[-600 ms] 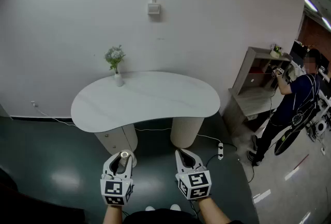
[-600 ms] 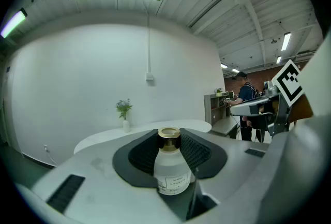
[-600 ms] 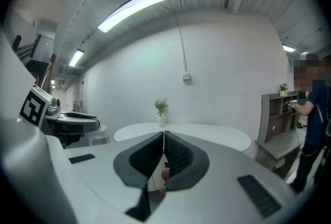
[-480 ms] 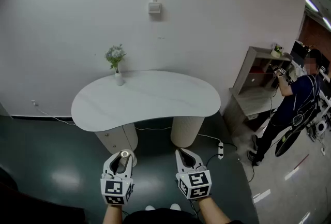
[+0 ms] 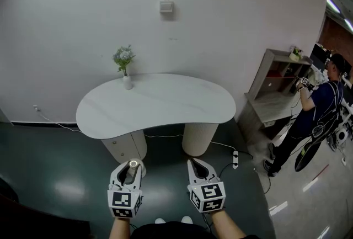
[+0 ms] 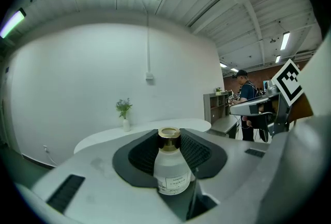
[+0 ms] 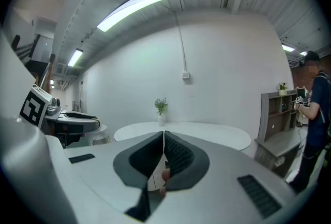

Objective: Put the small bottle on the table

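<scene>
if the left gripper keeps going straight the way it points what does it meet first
Likely the white table's near edge: the left gripper, shut on the small bottle, aims at it. Depth is unclear.

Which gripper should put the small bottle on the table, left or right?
Left. The left gripper holds the small bottle upright between its jaws; the right gripper is shut and empty.

**Matt plastic, shiny cap, glossy floor**

The small bottle (image 6: 170, 168) looks like smooth, cloudy glass or plastic, with a shiny gold cap (image 6: 168, 137) and a white paper label (image 6: 173, 182). The left gripper (image 5: 132, 168) and right gripper (image 7: 163, 140) have matt grey plastic shells and dark ribbed pads (image 6: 142, 153). The table (image 5: 165, 111), centre frame, has a smooth white top. The dark floor (image 5: 60, 177), lower left, is glossy. The wall (image 5: 83, 11) is matt white.
</scene>
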`<state>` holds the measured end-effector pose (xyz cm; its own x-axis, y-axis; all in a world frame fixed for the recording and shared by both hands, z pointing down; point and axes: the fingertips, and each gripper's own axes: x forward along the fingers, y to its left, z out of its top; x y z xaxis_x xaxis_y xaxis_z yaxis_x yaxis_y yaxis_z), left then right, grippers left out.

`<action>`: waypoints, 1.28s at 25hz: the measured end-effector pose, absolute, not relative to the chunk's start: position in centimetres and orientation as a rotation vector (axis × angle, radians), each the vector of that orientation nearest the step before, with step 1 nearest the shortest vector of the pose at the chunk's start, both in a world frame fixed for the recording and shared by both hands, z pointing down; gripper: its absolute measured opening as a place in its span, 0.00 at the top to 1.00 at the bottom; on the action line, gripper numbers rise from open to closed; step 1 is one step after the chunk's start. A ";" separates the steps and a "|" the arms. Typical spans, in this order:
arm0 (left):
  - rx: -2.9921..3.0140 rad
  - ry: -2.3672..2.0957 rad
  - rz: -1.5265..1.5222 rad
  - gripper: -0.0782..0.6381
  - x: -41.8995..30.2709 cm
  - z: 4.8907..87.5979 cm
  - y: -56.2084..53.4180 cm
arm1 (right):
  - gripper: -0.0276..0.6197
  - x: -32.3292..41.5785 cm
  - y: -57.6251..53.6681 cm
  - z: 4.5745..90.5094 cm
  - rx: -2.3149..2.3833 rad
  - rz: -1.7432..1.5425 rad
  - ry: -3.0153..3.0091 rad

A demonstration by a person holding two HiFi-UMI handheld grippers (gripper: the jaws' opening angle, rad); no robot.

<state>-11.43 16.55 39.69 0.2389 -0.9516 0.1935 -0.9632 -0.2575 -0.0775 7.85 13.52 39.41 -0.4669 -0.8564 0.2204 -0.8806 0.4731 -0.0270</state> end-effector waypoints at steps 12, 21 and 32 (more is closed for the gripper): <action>2.458 -1.854 0.304 0.71 -13.3 39.9 16.9 | 0.85 6.4 14.5 39.8 1.569 0.201 -2.509; 2.453 -1.840 0.300 0.71 -13.6 40.6 16.0 | 0.85 6.3 13.5 40.1 1.574 0.205 -2.505; 2.408 -1.847 0.336 0.71 -14.0 41.8 12.1 | 0.85 6.0 8.5 41.1 1.543 0.243 -2.515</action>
